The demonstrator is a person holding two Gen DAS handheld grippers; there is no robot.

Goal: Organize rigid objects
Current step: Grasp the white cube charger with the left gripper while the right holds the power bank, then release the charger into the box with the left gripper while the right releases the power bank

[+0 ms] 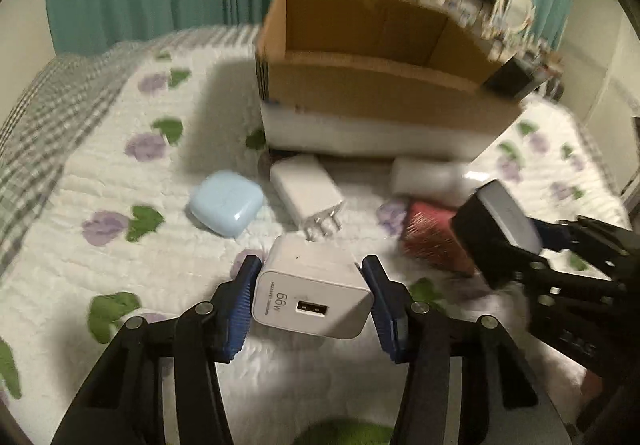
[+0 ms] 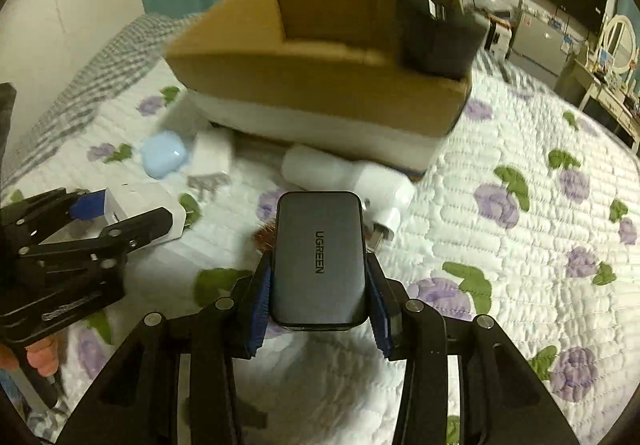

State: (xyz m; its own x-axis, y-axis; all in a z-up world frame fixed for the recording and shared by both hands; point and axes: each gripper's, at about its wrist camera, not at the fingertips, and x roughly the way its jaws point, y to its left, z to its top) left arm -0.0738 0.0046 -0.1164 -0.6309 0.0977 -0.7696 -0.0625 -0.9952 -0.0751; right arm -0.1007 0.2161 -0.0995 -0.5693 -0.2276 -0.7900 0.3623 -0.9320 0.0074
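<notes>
Left gripper (image 1: 312, 297) clamped on white 66W charger (image 1: 312, 285), right gripper (image 2: 318, 297) gripping grey UGREEN charger (image 2: 320, 257) — both over floral bed quilt (image 2: 520, 245), cardboard box (image 1: 360, 85) behind.

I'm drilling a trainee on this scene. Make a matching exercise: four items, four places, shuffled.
Things:
1. white 66W charger
2. grey UGREEN charger
3. light blue case
4. cardboard box

Places:
A. at the back of the quilt, open top
B. between the left tool's pads
C. lying free on the quilt, beside a white plug
D. clamped in the right tool

Pairs: 1-B, 2-D, 3-C, 4-A
</notes>
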